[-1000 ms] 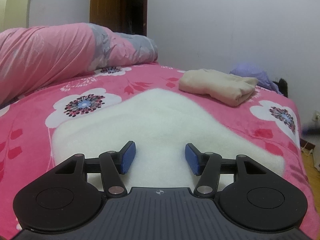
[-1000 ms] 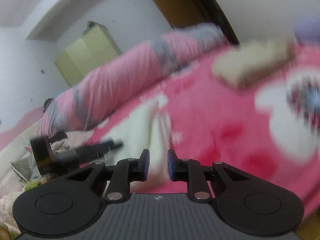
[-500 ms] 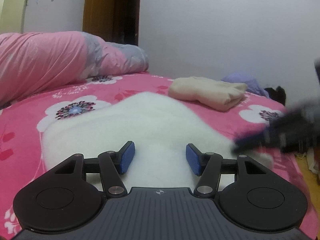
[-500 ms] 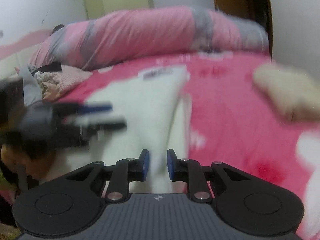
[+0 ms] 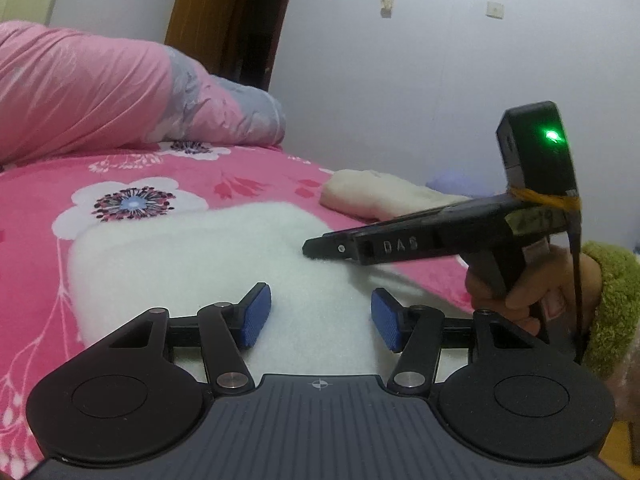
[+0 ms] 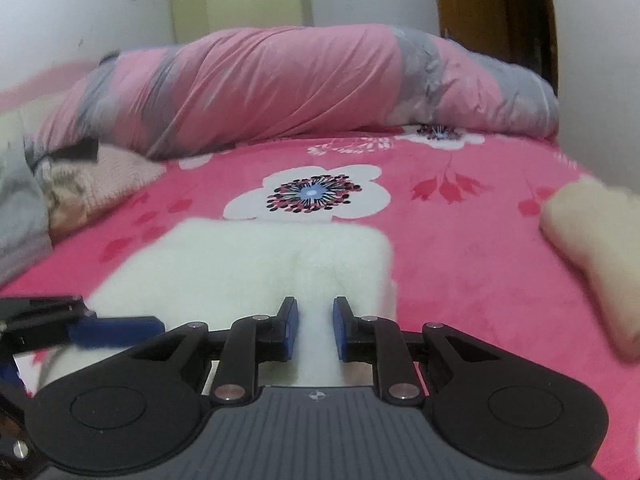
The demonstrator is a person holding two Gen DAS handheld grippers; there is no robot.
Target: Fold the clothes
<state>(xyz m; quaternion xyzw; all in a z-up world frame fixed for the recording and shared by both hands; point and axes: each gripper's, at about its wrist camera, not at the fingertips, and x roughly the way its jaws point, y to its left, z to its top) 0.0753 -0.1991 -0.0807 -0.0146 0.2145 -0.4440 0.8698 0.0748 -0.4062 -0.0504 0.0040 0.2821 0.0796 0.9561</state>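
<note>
White fleece garment [image 5: 192, 264] lies flat on the pink floral bed [image 5: 248, 184]. Left hand-held gripper [image 5: 320, 316] hovers above it, pads spread, nothing between. Right hand-held gripper [image 6: 314, 328] pinches a raised fold (narrow gap). Folded beige garment [image 5: 376, 196] sits nearby.

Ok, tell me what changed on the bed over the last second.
The right gripper swung in from the side and now reaches over the white fleece garment; a second ago it was not in the left camera's view. Its jaws stayed narrow, with a fold of the white fabric seen between them; a grip cannot be confirmed. The left gripper stayed half open above the garment. The folded beige garment and rolled quilt did not move.
</note>
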